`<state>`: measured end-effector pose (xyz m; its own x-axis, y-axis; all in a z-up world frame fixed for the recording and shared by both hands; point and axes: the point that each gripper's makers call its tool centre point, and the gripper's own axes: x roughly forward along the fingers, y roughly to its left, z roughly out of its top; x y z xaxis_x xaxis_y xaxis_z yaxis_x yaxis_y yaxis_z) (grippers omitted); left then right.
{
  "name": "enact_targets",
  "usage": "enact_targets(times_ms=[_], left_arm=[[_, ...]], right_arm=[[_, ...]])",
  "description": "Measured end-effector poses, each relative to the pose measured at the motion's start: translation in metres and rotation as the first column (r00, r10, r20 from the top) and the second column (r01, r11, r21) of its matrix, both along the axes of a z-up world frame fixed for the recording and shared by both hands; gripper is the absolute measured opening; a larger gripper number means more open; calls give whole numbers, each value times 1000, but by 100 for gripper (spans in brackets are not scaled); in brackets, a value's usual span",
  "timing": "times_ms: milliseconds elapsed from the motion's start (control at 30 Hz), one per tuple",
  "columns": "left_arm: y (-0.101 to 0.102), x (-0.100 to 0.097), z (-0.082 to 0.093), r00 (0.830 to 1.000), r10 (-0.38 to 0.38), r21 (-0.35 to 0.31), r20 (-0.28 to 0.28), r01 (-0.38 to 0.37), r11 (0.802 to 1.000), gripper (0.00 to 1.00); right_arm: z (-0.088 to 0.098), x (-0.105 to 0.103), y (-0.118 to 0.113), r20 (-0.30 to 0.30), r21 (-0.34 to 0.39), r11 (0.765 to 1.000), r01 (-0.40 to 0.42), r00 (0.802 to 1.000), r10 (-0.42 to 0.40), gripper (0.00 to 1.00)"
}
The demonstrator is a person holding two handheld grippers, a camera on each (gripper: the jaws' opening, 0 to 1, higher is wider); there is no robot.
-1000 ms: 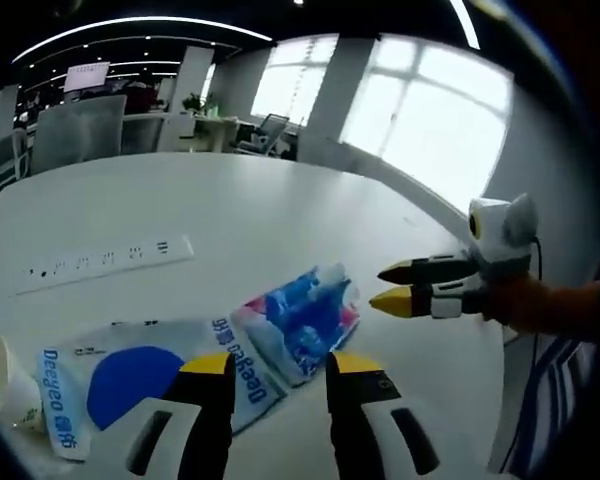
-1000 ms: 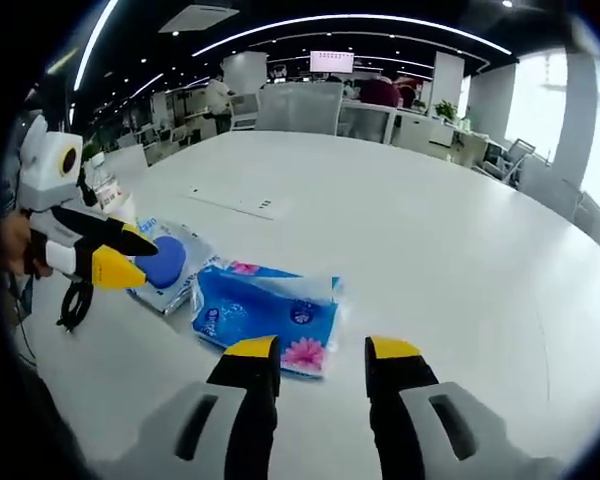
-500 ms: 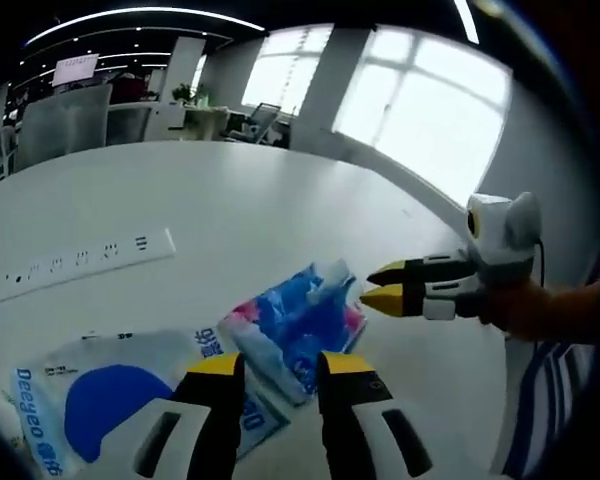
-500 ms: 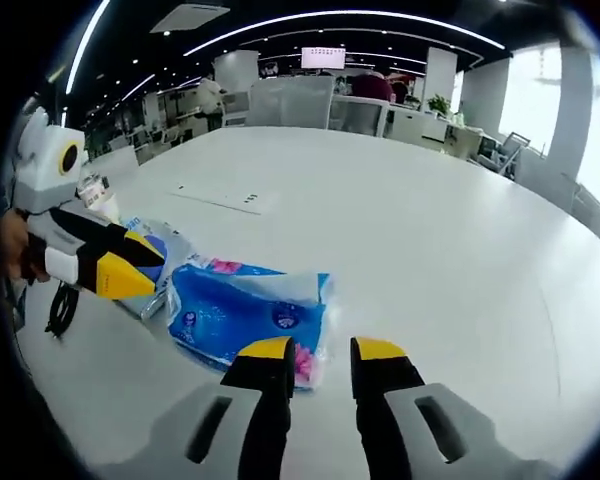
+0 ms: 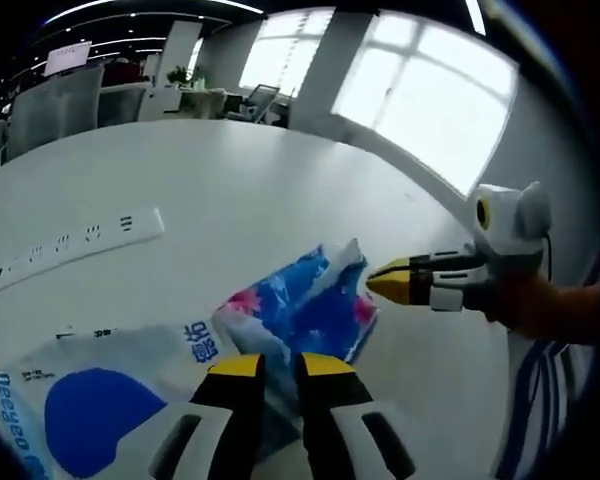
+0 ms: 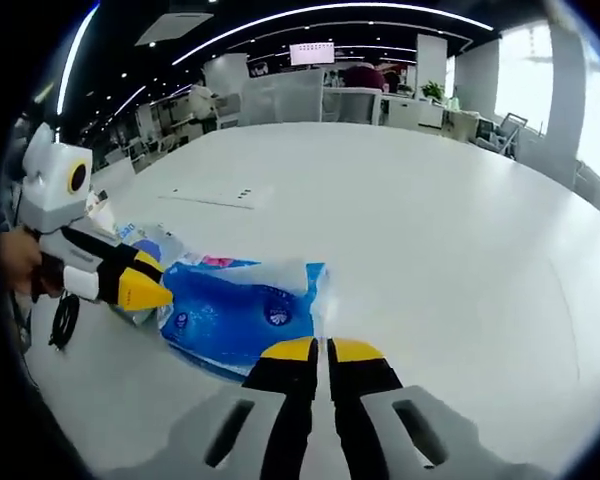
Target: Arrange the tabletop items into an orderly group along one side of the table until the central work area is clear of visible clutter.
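A blue tissue pack [image 5: 300,310] [image 6: 240,310] lies on the white table [image 5: 240,170] [image 6: 450,220]. My left gripper [image 5: 280,365] [image 6: 150,290] has closed on the pack's near end. At the opposite end, my right gripper [image 6: 325,350] [image 5: 375,285] is shut on the pack's thin plastic edge. A white Deeyeo pack with a blue circle [image 5: 90,405] [image 6: 140,245] lies flat beside the blue one, partly under it.
A white power strip [image 5: 70,245] [image 6: 220,195] lies flat farther out on the table. A dark cable [image 6: 65,315] hangs near the table's edge by the hand holding the left gripper. Office desks and chairs [image 6: 290,100] stand beyond the table.
Both grippers have moved in on the blue tissue pack and closed their jaws, the left at one end and the right at the other. The pack's upper flap has lifted slightly.
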<state>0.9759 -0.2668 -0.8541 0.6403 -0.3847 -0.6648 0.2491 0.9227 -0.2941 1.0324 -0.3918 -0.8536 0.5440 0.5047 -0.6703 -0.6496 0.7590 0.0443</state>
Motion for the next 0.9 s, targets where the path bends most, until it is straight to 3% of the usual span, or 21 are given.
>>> enact_targets(times_ms=[133, 367, 533, 633, 800, 900], left_arm=[[2, 3, 2, 1000, -8, 17, 15, 8, 1000, 1], [1, 0, 4, 1000, -19, 19, 14, 18, 1000, 0], [2, -2, 3, 1000, -23, 36, 10, 23, 999, 1], [2, -3, 4, 999, -38, 49, 17, 38, 998, 2], [5, -4, 9, 998, -42, 81, 36, 39, 996, 10], [3, -6, 13, 999, -30, 44, 28, 28, 999, 13]], right_arm=[[1, 0, -3, 2, 5, 1000, 5, 1000, -5, 0], [8, -5, -7, 18, 25, 1000, 8, 1000, -9, 0], [2, -10, -7, 11, 11, 1000, -4, 1000, 4, 0], [-2, -18, -9, -22, -10, 1000, -12, 1000, 12, 0], [6, -18, -7, -6, 21, 1000, -10, 1000, 10, 5], [10, -18, -6, -1, 51, 999, 4, 1000, -4, 12]])
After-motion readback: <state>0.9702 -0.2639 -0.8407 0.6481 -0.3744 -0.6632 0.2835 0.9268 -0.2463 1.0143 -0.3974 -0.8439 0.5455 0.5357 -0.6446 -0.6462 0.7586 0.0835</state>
